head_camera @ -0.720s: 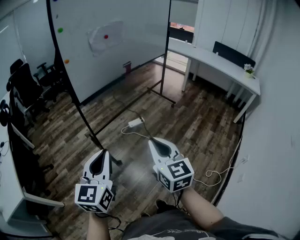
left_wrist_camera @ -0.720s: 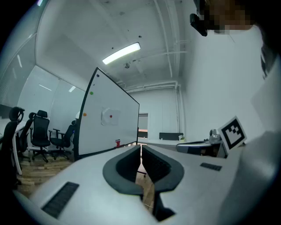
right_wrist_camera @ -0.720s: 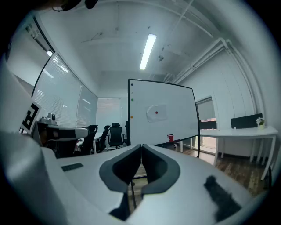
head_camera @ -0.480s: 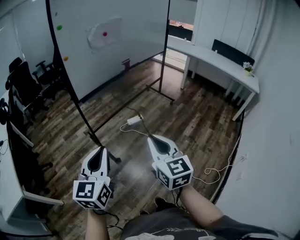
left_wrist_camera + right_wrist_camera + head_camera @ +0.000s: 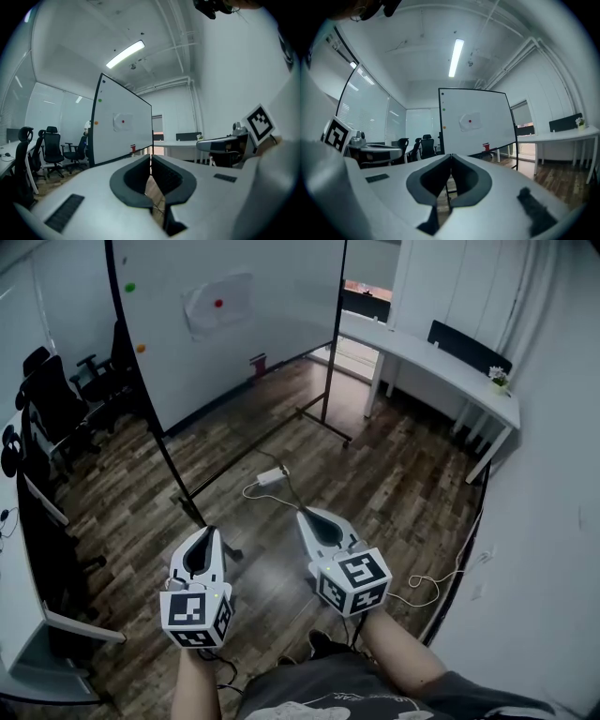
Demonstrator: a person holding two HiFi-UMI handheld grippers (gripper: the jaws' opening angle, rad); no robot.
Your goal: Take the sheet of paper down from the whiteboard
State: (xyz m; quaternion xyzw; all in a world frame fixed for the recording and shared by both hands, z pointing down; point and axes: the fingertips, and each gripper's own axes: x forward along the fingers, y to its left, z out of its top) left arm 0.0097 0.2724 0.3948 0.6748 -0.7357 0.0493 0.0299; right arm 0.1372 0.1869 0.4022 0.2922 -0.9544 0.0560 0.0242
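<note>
Left gripper [image 5: 202,535] edged forward since earlier frame; right gripper [image 5: 311,519] alongside. Both tongs closed, empty, level: carrying pose. Paper [image 5: 202,313] pinned by red magnet [image 5: 218,304] on whiteboard [image 5: 281,306], well away.

Wood-plank floor [image 5: 403,474] all over; long white desk [image 5: 412,351] along the right wall, tiny potted plant [image 5: 499,381] at its near end; bunch of black office chairs [image 5: 52,404] off left; white power brick [image 5: 272,475] with its cable lying mid-floor; strip light [image 5: 456,57] on the ceiling.
</note>
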